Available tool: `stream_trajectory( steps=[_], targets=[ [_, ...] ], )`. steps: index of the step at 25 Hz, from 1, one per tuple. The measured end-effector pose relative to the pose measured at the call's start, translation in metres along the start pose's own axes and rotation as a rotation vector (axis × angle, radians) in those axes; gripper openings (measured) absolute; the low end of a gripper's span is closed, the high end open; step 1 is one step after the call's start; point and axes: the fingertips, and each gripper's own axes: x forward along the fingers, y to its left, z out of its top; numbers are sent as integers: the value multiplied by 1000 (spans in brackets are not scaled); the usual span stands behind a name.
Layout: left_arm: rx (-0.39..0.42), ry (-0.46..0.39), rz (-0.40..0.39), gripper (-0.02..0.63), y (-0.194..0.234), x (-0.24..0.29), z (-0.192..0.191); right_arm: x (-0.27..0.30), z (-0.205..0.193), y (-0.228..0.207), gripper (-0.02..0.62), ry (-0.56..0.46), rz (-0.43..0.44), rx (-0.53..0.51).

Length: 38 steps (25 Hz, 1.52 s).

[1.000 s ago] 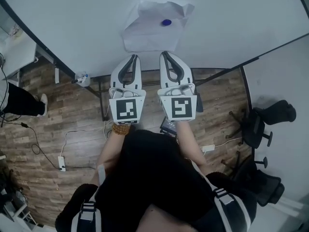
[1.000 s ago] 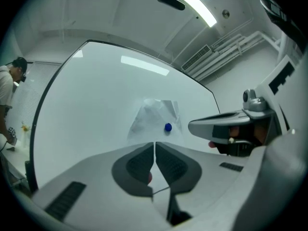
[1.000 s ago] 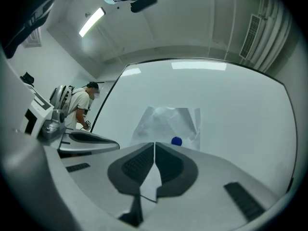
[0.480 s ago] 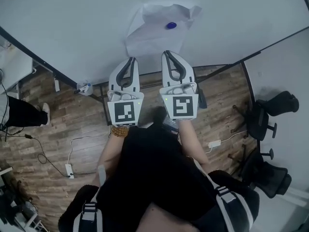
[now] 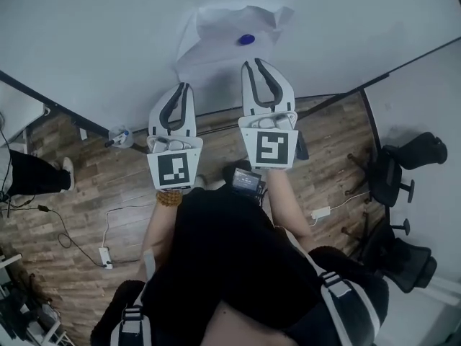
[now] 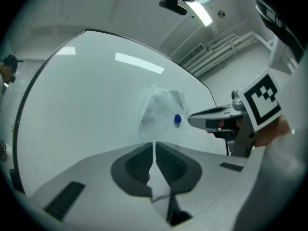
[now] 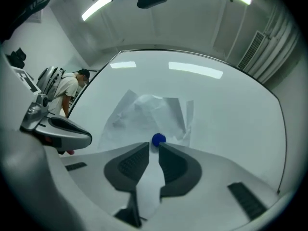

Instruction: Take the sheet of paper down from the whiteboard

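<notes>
**Whiteboard** [image 5: 108, 34]: large, white, dark-framed, standing over a wood floor [image 5: 94, 186]. It carries the two items below.

**Sheet of paper** [image 5: 216, 42]: white, crumpled, corners curling off the board. It is up on the whiteboard, just above and between the two tools.

**Magnet** [image 5: 247, 40]: round, blue, sitting on the upper right part of the sheet.

**Left tool** [image 5: 181, 87]: jaws together, tips touching, nothing between them. It points at the board below the lower left of the sheet, near it.

**Right tool** [image 5: 252, 63]: jaws a little apart, having just been opening, with nothing between the pads. The tips are close under the magnet.

**Marker cubes**: one on each tool, black-and-white squares facing the head camera.

**By view**
- Head view only: office chairs [image 5: 403, 171] at right, a power strip [image 5: 106, 254] with cable on the floor, and a small object on the board's lower rail [image 5: 121, 134].
- Left gripper view only: the right tool from the side, reaching toward the magnet, and a ceiling light [image 6: 202, 13].
- Right gripper view only: the magnet directly beyond the gap between the jaws, and a person in a white top [image 7: 67, 93] beyond the board's left edge.
</notes>
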Motion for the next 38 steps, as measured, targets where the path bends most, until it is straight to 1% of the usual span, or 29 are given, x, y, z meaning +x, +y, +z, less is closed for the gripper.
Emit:
stream_trajectory(
  steps=[2,4,6,10,13,20,26,30,33,38],
  targets=[
    [7,6,-11,11,-4,2,-2,2,3,-5,63,6,-19,-41],
    [2,5,-17,11,-5,5,-2,7,5,-6,75,20,-20,-81],
    [-9,2,-19,11,-7,7,-2,12,7,-7,89,28,-19,-101],
    [-26,10,-32,11,-11,8,-4,19,9,-8,105,20,-19,-90],
    [-33,5,-37,11,-13,7,-1,21,11,-10,116,-1,-19,-50],
    [-34,15,-34,11,-7,5,-5,28,9,-6,150,-4,-21,-72],
    [-35,25,-41,11,-9,3,-11,31,2,-6,152,22,-26,-46],
    [-37,26,-43,11,-8,4,-10,33,3,-7,152,15,-38,-52],
    [-40,23,-40,11,-8,4,-10,35,3,-8,152,13,-37,-60],
    [-38,20,-40,11,-6,6,-10,37,1,-8,147,29,-28,-41]
  ],
)
